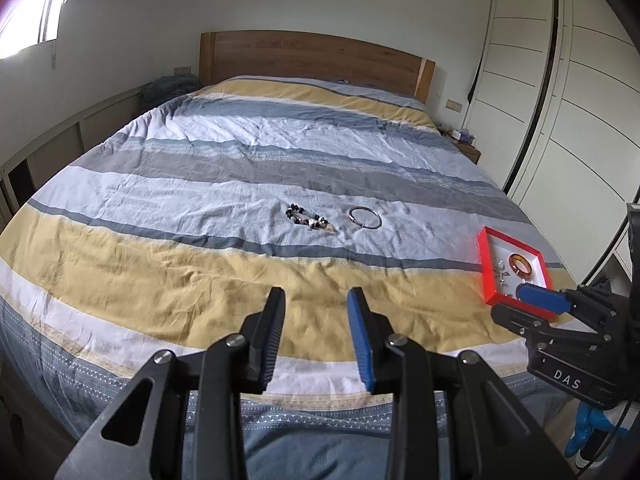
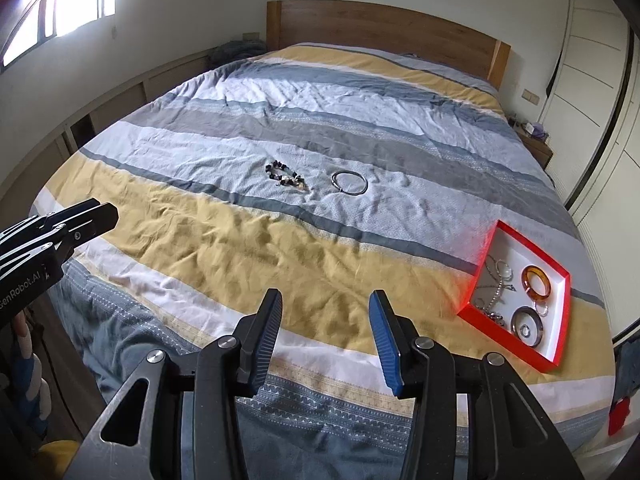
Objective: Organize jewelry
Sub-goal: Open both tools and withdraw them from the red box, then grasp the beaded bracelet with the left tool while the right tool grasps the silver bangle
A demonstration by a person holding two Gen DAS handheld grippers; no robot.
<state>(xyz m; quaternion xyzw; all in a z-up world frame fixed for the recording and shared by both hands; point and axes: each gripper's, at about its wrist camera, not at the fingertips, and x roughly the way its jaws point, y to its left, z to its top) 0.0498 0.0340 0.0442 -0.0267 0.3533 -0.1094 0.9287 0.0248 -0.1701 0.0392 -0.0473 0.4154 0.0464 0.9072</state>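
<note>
Fingers: both sets apart, nothing between them; left gripper and right gripper hang over the yellow stripe by the foot edge of the bed.
Loose jewelry: beaded bracelet and silver bangle side by side, mid-bed, not touching.
Tray: red tray near the right edge, already holding bangles and chains.
Room: plenty of bare quilt between grippers and pieces.

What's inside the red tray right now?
Red tray holds an amber bangle, a dark ring-shaped bangle, silver chains and small rings. Tangled pieces hide each other; exact count unclear.
</note>
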